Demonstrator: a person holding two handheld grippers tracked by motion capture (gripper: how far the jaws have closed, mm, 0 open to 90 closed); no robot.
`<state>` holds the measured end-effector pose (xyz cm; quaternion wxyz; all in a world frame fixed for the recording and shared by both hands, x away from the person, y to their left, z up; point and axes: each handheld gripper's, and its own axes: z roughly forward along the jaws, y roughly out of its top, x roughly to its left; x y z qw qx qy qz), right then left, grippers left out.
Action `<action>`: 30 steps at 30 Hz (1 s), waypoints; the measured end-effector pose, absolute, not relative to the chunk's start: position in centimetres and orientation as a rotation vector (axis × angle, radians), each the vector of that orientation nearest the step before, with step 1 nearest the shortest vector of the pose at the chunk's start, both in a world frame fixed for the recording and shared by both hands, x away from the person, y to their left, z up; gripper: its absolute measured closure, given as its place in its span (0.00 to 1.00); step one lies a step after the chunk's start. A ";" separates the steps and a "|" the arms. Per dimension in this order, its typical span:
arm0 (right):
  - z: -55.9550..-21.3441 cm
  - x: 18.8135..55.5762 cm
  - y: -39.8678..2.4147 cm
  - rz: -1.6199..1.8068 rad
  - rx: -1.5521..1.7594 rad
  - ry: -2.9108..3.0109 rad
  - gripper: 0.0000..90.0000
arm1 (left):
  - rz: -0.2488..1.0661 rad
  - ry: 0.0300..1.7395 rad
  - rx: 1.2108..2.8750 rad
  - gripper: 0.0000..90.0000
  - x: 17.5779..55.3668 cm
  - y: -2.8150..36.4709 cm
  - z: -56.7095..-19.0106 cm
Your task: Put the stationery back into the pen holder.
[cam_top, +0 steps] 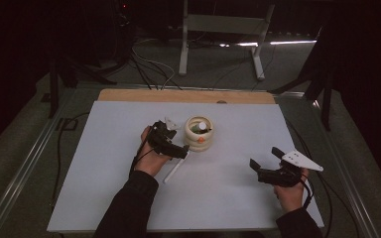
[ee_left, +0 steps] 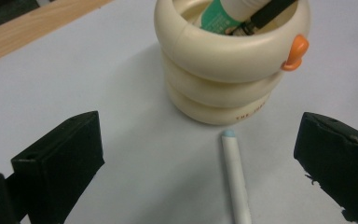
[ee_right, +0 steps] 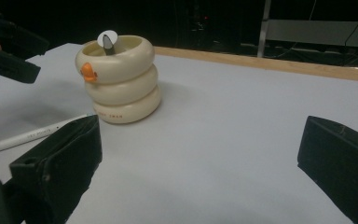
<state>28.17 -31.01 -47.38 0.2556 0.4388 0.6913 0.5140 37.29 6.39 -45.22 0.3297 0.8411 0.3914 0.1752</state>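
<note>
Left gripper (ee_left: 198,154) held wide open, empty; white pen (ee_left: 236,179) laid between jaws, cream holder (ee_left: 223,70) just beyond. Right gripper (ee_right: 198,163) open, empty.

The room is dim; everything beyond the table (cam_top: 104,198) falls to near black, with a thin bright streak of glare on the floor far right in the high view. The white sheet reads grey-blue and slightly grainy. The left gripper view is brightest: the holder (ee_left: 223,65) is sharp with a soft shadow on its left, while the near jaws blur at the edges. In the right gripper view the holder (ee_right: 121,84) casts a faint shadow to its right, and the near jaws are soft and dark.
</note>
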 end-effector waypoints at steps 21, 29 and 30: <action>-47.4 28.2 -31.0 1.395 1.191 1.880 0.00 | 0.380 1.035 2.245 0.04 36.8 5.5 -47.5; -47.4 28.2 -31.0 1.394 1.191 1.881 0.00 | 0.358 1.036 2.261 0.07 36.7 5.2 -48.0; -47.4 28.2 -31.0 1.394 1.191 1.881 0.00 | 0.356 1.036 2.261 0.07 36.7 5.2 -48.0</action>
